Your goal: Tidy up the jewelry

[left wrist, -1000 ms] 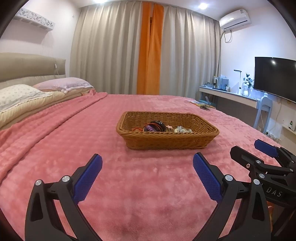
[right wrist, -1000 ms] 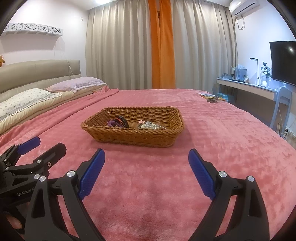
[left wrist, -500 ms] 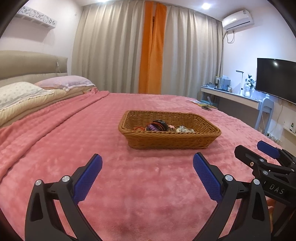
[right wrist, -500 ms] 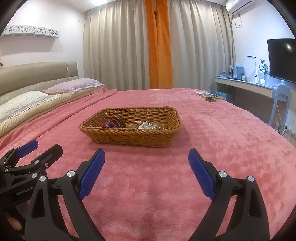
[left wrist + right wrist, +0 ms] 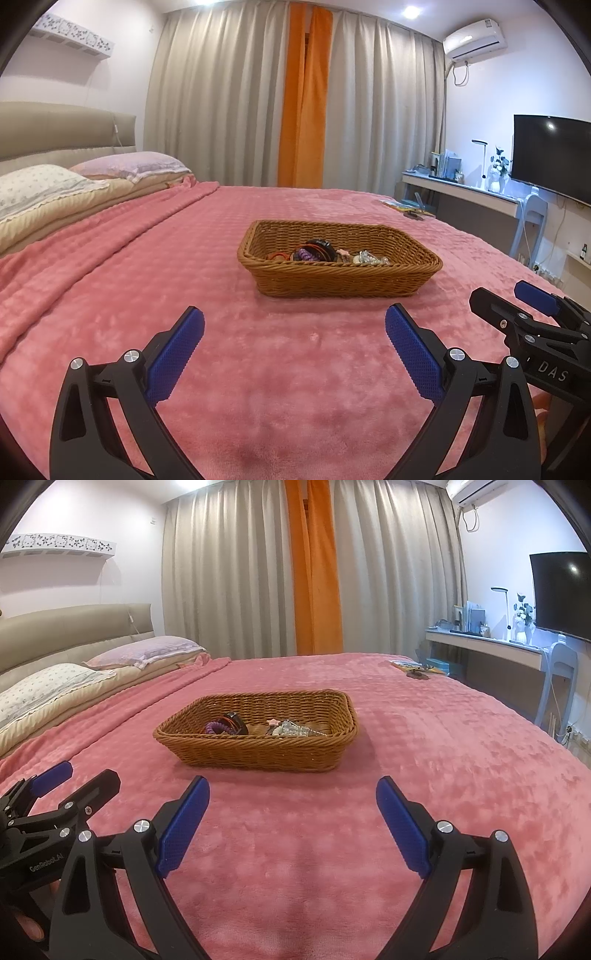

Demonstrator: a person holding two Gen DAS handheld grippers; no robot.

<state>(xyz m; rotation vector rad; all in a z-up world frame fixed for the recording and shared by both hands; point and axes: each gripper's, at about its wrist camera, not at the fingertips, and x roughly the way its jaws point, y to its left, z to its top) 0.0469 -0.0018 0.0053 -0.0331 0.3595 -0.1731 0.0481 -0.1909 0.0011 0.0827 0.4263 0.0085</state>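
Jewelry (image 5: pixel 327 254) sits tangled in the wicker basket (image 5: pixel 343 284) at your twelve o'clock.
You hold the left gripper (image 5: pixel 294 345) and right gripper (image 5: pixel 293 816) spread wide and empty over the pink blanket (image 5: pixel 184 280); grab carelessly and you risk lifting several snagged pieces together or tipping the basket.

A basket (image 5: pixel 340 273) is sitting in the middle of the bed (image 5: pixel 184 295), jewelry (image 5: pixel 325 254) lying inside it; pillows (image 5: pixel 40 188) are lying to its left, a desk (image 5: pixel 461 188) standing right.

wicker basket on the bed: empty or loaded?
Loaded. The wicker basket holds a purple coiled band, a pink star piece and silvery items, bunched mid-basket.
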